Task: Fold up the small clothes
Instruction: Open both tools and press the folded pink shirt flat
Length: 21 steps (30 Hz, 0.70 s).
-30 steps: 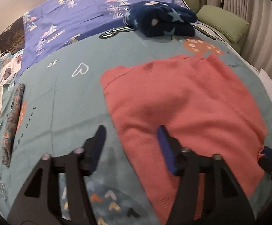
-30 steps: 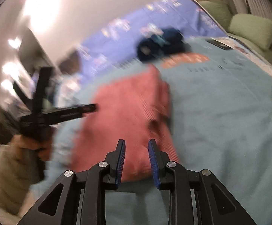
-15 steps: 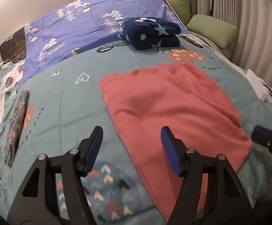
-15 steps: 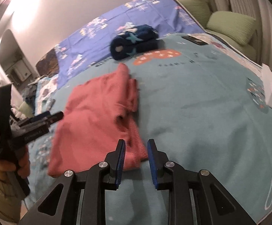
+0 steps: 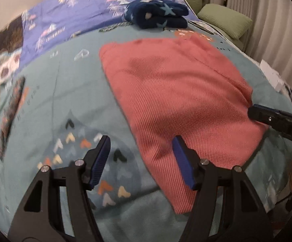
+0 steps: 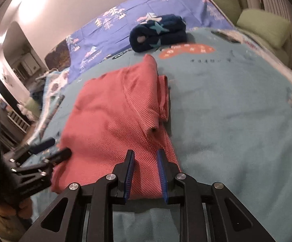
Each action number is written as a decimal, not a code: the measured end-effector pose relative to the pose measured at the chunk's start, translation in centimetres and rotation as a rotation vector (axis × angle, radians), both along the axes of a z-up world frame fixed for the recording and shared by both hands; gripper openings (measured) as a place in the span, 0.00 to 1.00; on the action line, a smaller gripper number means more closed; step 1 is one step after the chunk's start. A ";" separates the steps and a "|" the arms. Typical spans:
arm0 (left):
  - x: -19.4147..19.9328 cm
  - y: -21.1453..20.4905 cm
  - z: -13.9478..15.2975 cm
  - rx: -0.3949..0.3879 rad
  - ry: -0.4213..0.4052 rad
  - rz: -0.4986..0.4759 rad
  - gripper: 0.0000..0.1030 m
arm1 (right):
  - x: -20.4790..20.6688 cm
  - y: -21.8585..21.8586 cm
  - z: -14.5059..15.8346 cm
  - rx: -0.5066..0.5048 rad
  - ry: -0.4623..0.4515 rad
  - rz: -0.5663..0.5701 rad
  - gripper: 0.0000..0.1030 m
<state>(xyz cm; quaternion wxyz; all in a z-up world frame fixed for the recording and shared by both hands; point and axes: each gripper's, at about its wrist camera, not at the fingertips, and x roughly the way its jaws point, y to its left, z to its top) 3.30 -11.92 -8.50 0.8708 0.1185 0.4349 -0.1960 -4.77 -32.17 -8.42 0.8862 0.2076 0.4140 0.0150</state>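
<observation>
I'm mid-fold: the coral-red waffle-knit garment point(image 5: 178, 100) lies half-folded on the teal printed bedspread point(image 6: 236, 121). My left gripper point(image 5: 141, 161) gapes wide over its near edge; my right gripper point(image 6: 145, 171) hovers narrowly parted, empty. Next — I'd pinch both near corners. A folded navy star-print fleece point(image 6: 158, 32) rests beyond — green pillows point(image 5: 224, 18) against the curtain.

My left hand-held gripper point(image 5: 141, 159), black with blue ribbed pads, points steeply downward with its jaws spread wide and nothing between them. In the right wrist view it comes in from the left edge, my hand point(image 6: 11, 207) wrapped around its handle. My right hand-held gripper point(image 6: 145, 173), of the same black and blue build, also tilts downward; its jaws stand only a narrow gap apart, pressing on nothing.
</observation>
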 end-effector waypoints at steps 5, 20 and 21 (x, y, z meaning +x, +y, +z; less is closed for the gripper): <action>-0.2 -0.1 0.4 -0.005 0.001 -0.006 0.64 | -0.1 0.1 0.8 -0.009 0.010 0.020 0.24; 0.4 0.0 1.9 -0.024 -0.022 0.005 0.64 | 3.1 -2.3 2.8 -0.060 0.012 0.048 0.60; 0.6 -0.1 1.9 -0.022 -0.021 0.005 0.64 | 3.5 -2.3 2.7 -0.057 0.017 0.056 0.61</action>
